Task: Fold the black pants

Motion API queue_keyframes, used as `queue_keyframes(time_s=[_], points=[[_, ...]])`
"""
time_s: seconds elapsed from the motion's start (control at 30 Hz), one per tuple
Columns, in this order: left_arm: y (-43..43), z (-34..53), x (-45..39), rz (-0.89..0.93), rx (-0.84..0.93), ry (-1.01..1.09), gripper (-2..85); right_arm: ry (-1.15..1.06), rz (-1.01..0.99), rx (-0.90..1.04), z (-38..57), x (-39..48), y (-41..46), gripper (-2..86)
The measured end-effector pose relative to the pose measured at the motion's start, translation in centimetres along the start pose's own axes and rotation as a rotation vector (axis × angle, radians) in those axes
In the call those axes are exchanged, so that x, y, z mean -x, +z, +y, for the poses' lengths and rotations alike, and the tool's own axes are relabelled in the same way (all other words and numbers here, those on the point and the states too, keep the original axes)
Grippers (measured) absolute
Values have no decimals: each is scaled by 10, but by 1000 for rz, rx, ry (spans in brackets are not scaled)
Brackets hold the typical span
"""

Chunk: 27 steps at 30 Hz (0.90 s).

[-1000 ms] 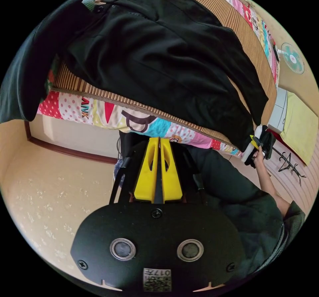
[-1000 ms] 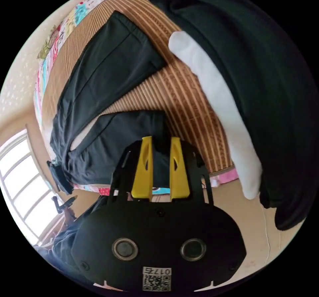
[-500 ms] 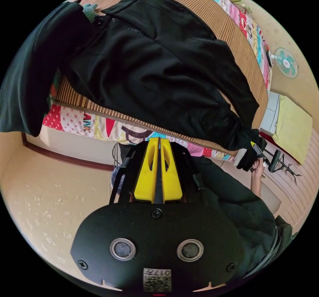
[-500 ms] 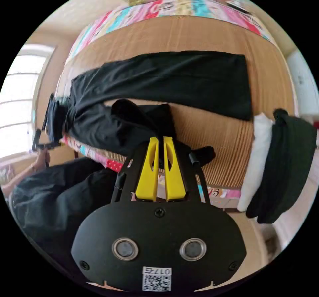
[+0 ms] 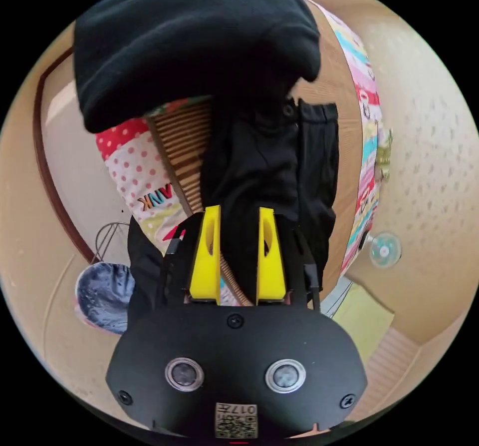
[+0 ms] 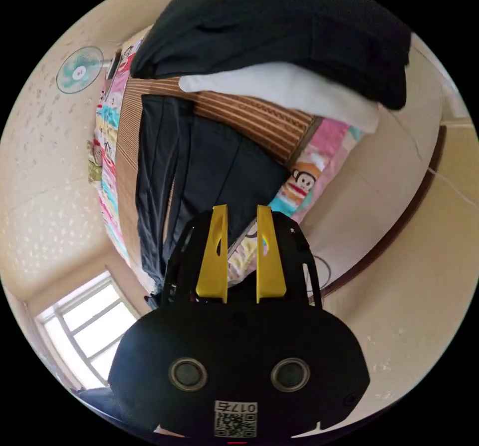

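The black pants [image 5: 259,166] lie stretched out on a striped brown mat [image 5: 179,136] on the bed. In the left gripper view, my left gripper [image 5: 239,210] hovers over their near end with its yellow jaws apart; whether the cloth touches them I cannot tell. In the right gripper view, the pants [image 6: 199,166] run along the mat [image 6: 249,116] with both legs side by side. My right gripper [image 6: 241,207] stands open at the bed's edge, near one end of the pants, with nothing pressed between the jaws.
A folded black pile [image 5: 194,31] looms close in the left gripper view. The right gripper view shows black clothes [image 6: 279,16] stacked on a white one [image 6: 284,86]. A colourful quilt [image 6: 309,166] hangs over the bed's side. A fan [image 6: 80,69] and a window [image 6: 90,326] are nearby.
Both views have swung round with the hands. The left jaws went from shut to open. The right jaws, nearly together half a second ago, stand wide apart again.
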<state>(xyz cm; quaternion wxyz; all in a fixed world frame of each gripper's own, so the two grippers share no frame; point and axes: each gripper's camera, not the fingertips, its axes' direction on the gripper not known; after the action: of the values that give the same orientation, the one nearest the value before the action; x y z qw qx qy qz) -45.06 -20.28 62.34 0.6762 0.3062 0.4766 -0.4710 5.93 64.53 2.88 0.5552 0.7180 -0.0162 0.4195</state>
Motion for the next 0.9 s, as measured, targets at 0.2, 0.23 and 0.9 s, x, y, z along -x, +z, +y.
queue_keyframes(time_s=[0.2,0.23,0.9], points=[[4,-24,39,156,-76,-140,147,260,-365,-7,33,-75,36,109],[11,-29,40,200,-53,-133,137,286,-393,-13,36,-79,39,112],[-94,5,-64,222,227,263,40,114,-285,-84,3,-14,38,12]])
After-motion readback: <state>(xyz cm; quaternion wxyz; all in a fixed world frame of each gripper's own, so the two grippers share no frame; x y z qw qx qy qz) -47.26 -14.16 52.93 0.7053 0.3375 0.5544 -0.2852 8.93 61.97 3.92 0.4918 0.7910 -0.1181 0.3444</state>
